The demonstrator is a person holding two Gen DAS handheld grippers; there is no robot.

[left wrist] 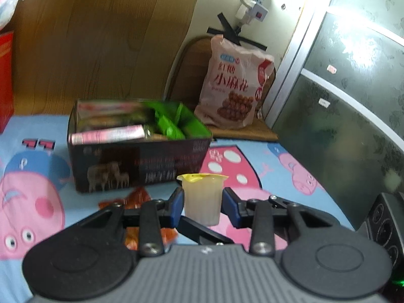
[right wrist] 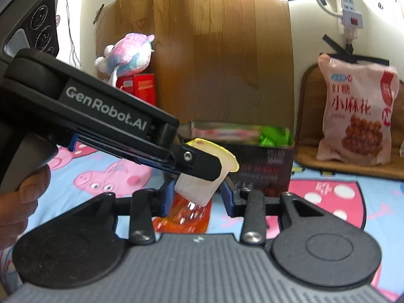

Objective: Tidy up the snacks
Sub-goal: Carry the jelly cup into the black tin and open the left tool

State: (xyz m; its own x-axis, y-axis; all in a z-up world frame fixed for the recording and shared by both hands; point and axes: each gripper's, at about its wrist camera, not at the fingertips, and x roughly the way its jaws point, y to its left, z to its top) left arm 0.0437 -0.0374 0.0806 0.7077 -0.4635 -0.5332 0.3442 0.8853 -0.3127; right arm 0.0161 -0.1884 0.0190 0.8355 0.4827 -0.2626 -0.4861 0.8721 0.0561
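Observation:
A pale jelly cup (left wrist: 202, 199) with a yellow lid hangs above the bedsheet, and my left gripper (left wrist: 203, 197) is shut on it, one blue pad on each side. In the right wrist view the left gripper (right wrist: 202, 169) reaches in from the left with the cup (right wrist: 197, 189). The cup's lower part sits between the spread fingers of my right gripper (right wrist: 197, 197), which is open and does not visibly press on it. Behind stands a dark snack box (left wrist: 139, 161) (right wrist: 262, 166) holding pink and green packs. An orange packet (left wrist: 136, 199) (right wrist: 186, 217) lies on the sheet below.
A cartoon-pig bedsheet (left wrist: 38, 202) covers the surface. A big pink snack bag (left wrist: 232, 85) (right wrist: 353, 116) leans on a mat at the back right. A plush toy (right wrist: 128, 53) sits on red boxes (right wrist: 141, 85) against the wood panel. A hand (right wrist: 15, 202) holds the left gripper's handle.

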